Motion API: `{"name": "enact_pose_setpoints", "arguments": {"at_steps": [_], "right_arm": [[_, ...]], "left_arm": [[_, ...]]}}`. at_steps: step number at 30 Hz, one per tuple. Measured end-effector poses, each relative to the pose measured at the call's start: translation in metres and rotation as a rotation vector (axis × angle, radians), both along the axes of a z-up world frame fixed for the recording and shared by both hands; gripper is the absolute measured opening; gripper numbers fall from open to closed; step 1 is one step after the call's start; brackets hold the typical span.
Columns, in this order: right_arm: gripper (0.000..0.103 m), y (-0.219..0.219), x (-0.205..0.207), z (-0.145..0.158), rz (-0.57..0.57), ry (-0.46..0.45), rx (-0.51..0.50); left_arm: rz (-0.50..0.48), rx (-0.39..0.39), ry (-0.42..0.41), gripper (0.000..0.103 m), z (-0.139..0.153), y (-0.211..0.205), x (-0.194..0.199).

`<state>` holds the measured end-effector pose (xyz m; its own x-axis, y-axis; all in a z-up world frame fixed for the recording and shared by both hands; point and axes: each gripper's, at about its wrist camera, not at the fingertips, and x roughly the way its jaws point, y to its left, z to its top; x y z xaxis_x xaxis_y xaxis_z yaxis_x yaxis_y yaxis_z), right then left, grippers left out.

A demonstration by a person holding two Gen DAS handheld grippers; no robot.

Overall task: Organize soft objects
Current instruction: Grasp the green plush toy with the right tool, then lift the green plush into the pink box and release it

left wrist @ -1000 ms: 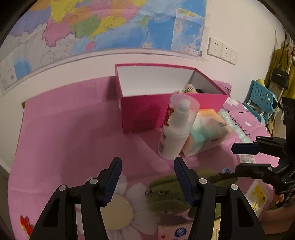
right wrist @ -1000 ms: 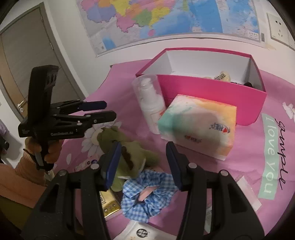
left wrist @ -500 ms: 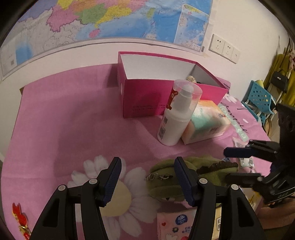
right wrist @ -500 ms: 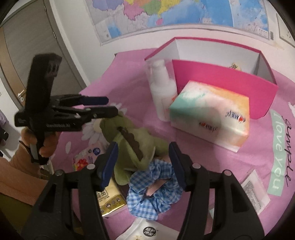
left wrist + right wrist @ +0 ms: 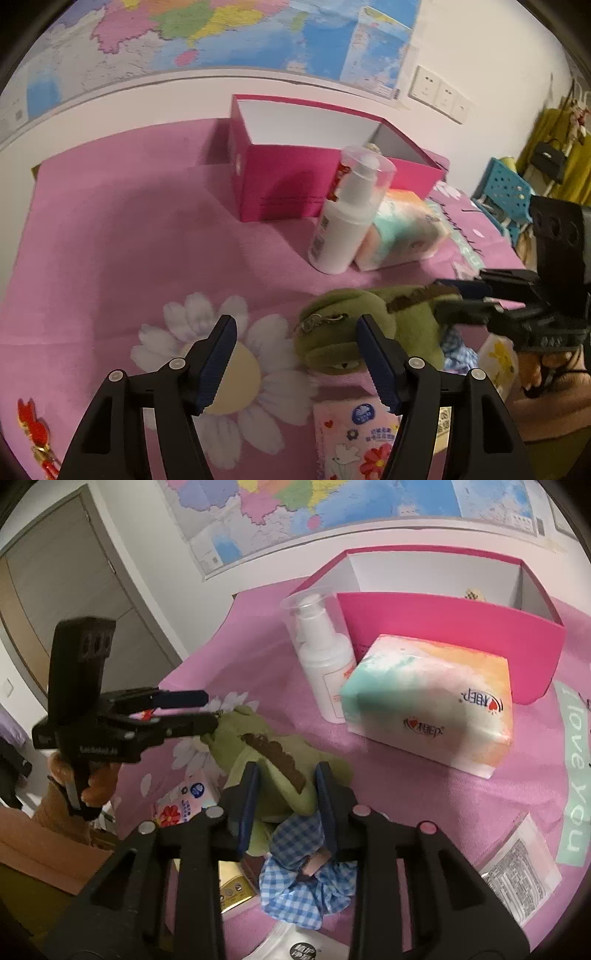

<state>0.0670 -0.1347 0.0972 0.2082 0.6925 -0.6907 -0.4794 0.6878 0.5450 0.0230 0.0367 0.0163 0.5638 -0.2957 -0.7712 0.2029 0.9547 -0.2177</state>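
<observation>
the green plush toy, near the desk's front edge, is pinched by the right tool; the left tool is held wide open, empty. the bottle could be toppled if the toy is swung toward the pink box.

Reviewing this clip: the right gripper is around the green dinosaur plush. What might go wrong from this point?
1. The right gripper grips the green dinosaur plush near its back end, so the head may sag and drag when lifted.
2. The blue checked scrunchie lies against the plush and could be pulled along.
3. The white pump bottle and tissue pack stand in front of the pink box; a low carry might topple the bottle.
</observation>
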Motion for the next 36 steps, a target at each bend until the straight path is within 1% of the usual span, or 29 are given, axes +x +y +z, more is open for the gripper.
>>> {"name": "enact_pose_setpoints", "arguments": {"at_steps": [1, 3, 5, 6, 7, 9, 11, 15, 18, 20, 23, 27, 28, 31, 32, 36], "right_arm": [[0.028, -0.002, 0.001, 0.001, -0.009, 0.007, 0.013], [0.025, -0.005, 0.004, 0.001, -0.024, 0.024, 0.041], [0.025, -0.006, 0.005, 0.000, -0.032, 0.028, 0.046], [0.024, -0.005, 0.006, 0.000, -0.033, 0.029, 0.044], [0.024, -0.004, 0.006, -0.001, -0.036, 0.034, 0.046], [0.024, -0.005, 0.007, -0.002, -0.049, 0.043, 0.048], [0.025, -0.007, 0.008, -0.003, -0.060, 0.058, 0.050], [0.025, -0.008, 0.007, -0.001, -0.070, 0.053, 0.063], [0.024, -0.014, 0.008, 0.012, -0.078, 0.026, 0.099], [0.024, -0.017, 0.009, 0.026, -0.081, -0.018, 0.105], [0.024, -0.022, 0.013, 0.051, -0.082, -0.081, 0.133], [0.024, -0.025, 0.023, 0.080, -0.086, -0.168, 0.164], [0.024, -0.025, 0.028, 0.087, -0.091, -0.183, 0.176], [0.024, -0.026, 0.046, 0.102, -0.100, -0.235, 0.199], [0.025, -0.026, 0.052, 0.106, -0.102, -0.246, 0.203], [0.025, -0.024, 0.086, 0.114, -0.124, -0.281, 0.200]], "left_arm": [[-0.020, -0.023, 0.012, 0.069, -0.002, -0.001, 0.000], [-0.041, -0.040, 0.018, 0.069, -0.004, -0.003, -0.001], [-0.085, -0.061, 0.036, 0.069, -0.007, -0.008, -0.001], [-0.100, -0.055, 0.046, 0.069, -0.010, -0.013, -0.002], [-0.110, -0.037, 0.051, 0.067, -0.013, -0.019, -0.001], [-0.131, -0.030, 0.065, 0.064, -0.017, -0.027, -0.001], [-0.127, -0.005, 0.053, 0.064, -0.017, -0.033, -0.001], [-0.109, -0.002, 0.036, 0.058, -0.010, -0.035, -0.002], [-0.112, -0.009, -0.002, 0.058, 0.005, -0.035, -0.007], [-0.122, -0.019, -0.034, 0.058, 0.018, -0.035, -0.011], [-0.125, -0.009, -0.103, 0.058, 0.044, -0.037, -0.012], [-0.116, 0.025, -0.226, 0.058, 0.086, -0.038, -0.010], [-0.112, 0.029, -0.243, 0.058, 0.091, -0.038, -0.008], [-0.096, 0.057, -0.303, 0.058, 0.112, -0.037, 0.007], [-0.092, 0.062, -0.311, 0.058, 0.115, -0.036, 0.011], [-0.066, 0.046, -0.318, 0.058, 0.125, -0.030, 0.049]]}}
